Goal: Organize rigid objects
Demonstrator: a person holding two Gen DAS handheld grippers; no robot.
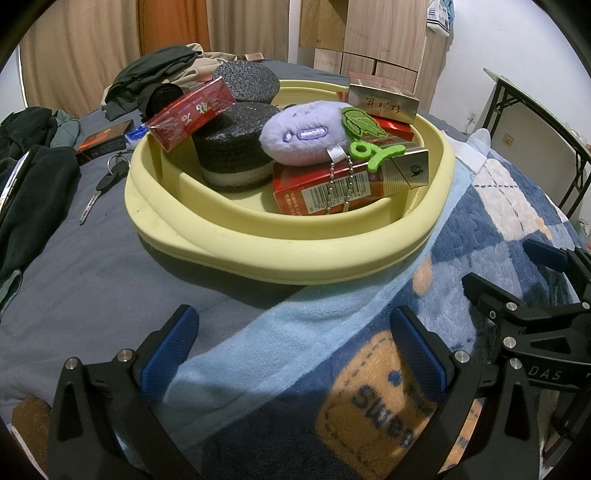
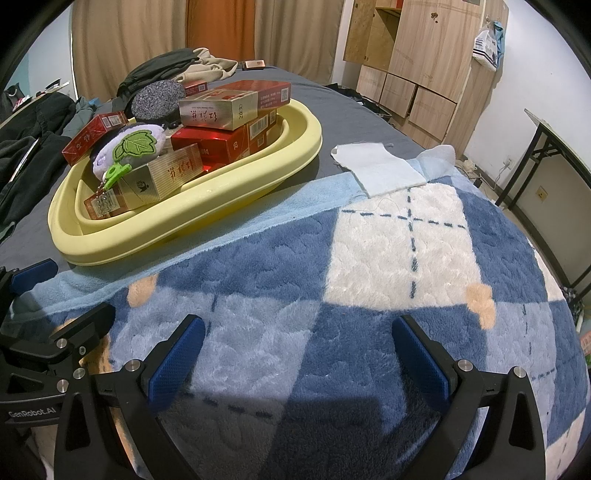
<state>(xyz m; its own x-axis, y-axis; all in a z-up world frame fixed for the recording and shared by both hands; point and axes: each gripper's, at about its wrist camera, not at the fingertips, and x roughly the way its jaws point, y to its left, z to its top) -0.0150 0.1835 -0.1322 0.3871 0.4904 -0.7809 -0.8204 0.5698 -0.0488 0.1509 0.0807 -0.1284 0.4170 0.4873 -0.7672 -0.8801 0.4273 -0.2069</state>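
Dark clothes lie at the bed's (image 1: 92, 295) left, with a key (image 1: 96, 192) and a small box (image 1: 105, 142) beside the yellow basin (image 1: 280, 254) heaped with boxes. Left gripper (image 1: 293, 349) hovers nearest, basin straight ahead; right gripper (image 2: 297, 354) over the blanket (image 2: 388, 251). Both jaws wide, empty.

— What's around the bed (image 2: 351, 110)?

— Beyond its far end hang tan curtains (image 2: 122, 33) with an orange strip between them. Right of those stands a wooden wardrobe (image 2: 424, 55), drawers below.

— And further right?

— A white wall (image 2: 535, 103) with a socket low down, and a black-framed folding table (image 2: 554, 147) against it.
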